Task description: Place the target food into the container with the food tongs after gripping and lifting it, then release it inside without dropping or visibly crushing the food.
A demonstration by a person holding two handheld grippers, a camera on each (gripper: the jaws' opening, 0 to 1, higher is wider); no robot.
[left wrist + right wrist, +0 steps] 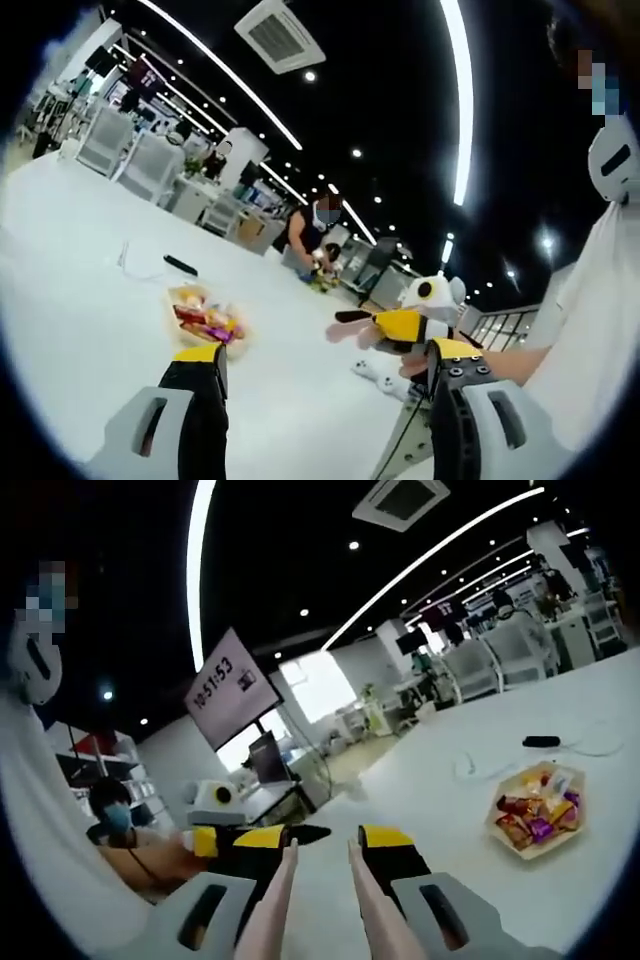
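A shallow tray of wrapped snacks (205, 318) lies on the white table (90, 300); the right gripper view has the same tray (535, 815) to the right of the jaws. My right gripper (325, 837) is shut on pale pink food tongs (275, 900), one jaw outside each arm, and the tong arms stand apart. The tongs hold no food. My left gripper (328, 350) is open with nothing in it, its left jaw just below the tray. The right gripper (400, 325) enters the left gripper view from the right, above the table.
A small black device (180, 265) and a white cable (130, 262) lie beyond the tray. A person in white (600, 300) stands close at the table's side. Another person (315, 225) works at a far table. Chairs and desks stand in the background.
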